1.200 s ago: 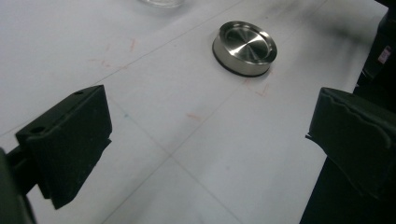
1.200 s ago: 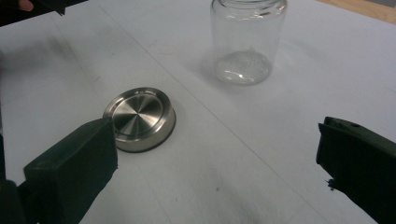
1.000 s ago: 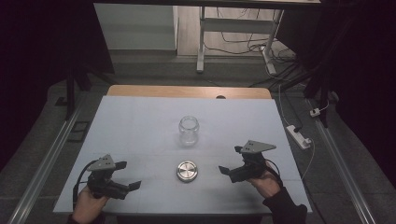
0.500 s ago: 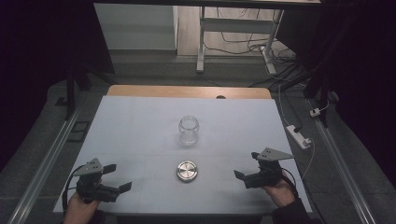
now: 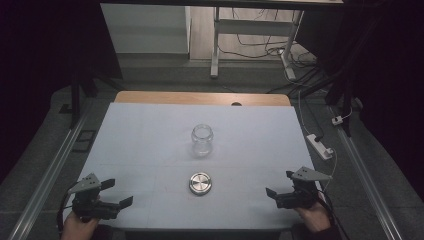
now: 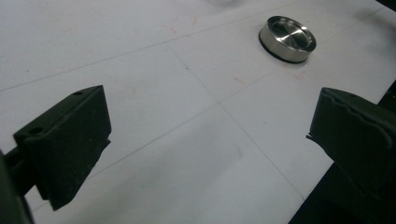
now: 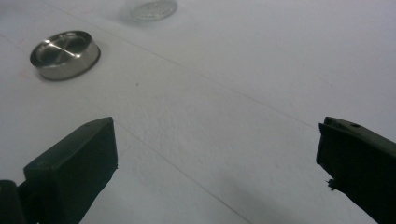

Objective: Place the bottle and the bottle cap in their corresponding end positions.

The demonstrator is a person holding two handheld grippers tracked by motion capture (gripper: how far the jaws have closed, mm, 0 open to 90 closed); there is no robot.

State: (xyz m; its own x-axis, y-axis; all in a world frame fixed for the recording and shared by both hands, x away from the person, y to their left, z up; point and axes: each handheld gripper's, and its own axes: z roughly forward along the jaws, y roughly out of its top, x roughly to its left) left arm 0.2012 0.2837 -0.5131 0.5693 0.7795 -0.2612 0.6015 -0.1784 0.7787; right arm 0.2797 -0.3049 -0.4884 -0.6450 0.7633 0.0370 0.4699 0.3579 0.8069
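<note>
From the high view we counted one clear glass jar [image 5: 202,139] standing upright mid-table, one round silver metal lid [image 5: 200,183] lying flat just in front of it, and two black handheld grippers. The left gripper [image 5: 116,193] sat at the near left corner of the white table [image 5: 150,135], the right gripper [image 5: 278,185] at the near right edge, each held low by a hand [image 5: 77,227] rising from the bottom edge. The lid lay between the two, well apart from both, and the jar stood farther off behind it. Both grippers pointed inward toward the lid.

In the left gripper view, we saw its jaws spread wide with nothing between them but bare table; the lid [image 6: 287,39] sat ahead, up and to the right.

In the right gripper view, its jaws gaped wide too, gripping nothing. The lid [image 7: 65,54] lay ahead at the upper left, and the jar's base [image 7: 153,10] showed at the top edge beyond it.
</note>
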